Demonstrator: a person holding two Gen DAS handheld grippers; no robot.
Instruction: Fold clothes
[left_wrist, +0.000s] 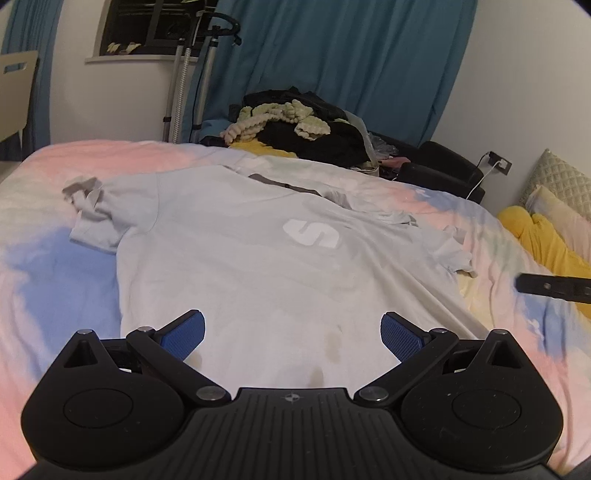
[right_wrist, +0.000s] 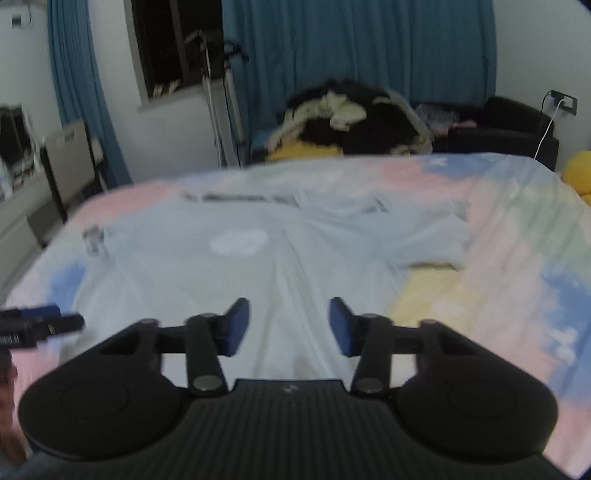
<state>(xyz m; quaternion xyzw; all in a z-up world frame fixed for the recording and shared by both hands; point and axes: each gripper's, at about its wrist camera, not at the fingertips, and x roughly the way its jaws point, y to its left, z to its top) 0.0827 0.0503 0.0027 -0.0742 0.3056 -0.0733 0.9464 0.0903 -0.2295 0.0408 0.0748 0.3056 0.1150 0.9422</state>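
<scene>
One pale grey short-sleeved cotton T-shirt (left_wrist: 236, 258) with a white "S" print lies spread flat on the bed (left_wrist: 55, 266), whose cover is blotched in pastel pink, blue and yellow. Both of its two sleeves are crumpled, one at each side, and a few brownish stains mark the cloth near the hem. Beyond the far edge of the bed sits one heap of dark and cream unfolded clothes (left_wrist: 295, 125), in front of teal curtains (left_wrist: 332, 55). A yellow cushion (left_wrist: 546, 240) rests by the pillows at the right.

Two grippers are in use. The left gripper (left_wrist: 291, 332) hovers low over the hem of the shirt, level and pointing along the garment, its jaws spread wide with nothing between the blue pads (left_wrist: 184, 332). The right gripper (right_wrist: 289, 325) (its view is blurred) hangs above the shirt's lower right part, jaws likewise apart and empty. Each gripper shows at the edge of the other's view, side by side and apart.
</scene>
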